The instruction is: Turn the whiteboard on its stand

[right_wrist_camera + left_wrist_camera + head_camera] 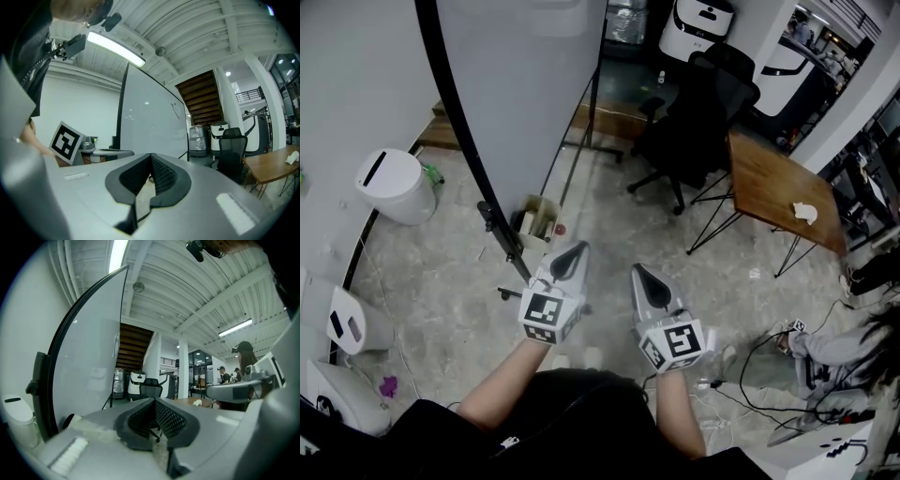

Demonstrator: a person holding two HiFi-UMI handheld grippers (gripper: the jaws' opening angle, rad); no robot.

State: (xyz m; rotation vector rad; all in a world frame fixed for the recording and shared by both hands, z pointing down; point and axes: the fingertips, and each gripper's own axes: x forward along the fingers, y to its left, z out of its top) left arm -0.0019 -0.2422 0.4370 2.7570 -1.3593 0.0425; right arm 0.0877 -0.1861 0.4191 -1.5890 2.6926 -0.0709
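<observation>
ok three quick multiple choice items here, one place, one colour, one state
1. Where is the whiteboard from the left gripper?
A) behind it
B) ahead, to its left
C) lying on the floor
2. What colour is the chair?
A) red
B) white
C) black
3. How do the left gripper's jaws stand?
A) together, empty
B) wide apart
C) clamped on a cup

Answers: 1 B, the head view shows it ahead and left; 2 C, seat and back are black; 3 A, its own view shows the jaws meeting with nothing between.
</observation>
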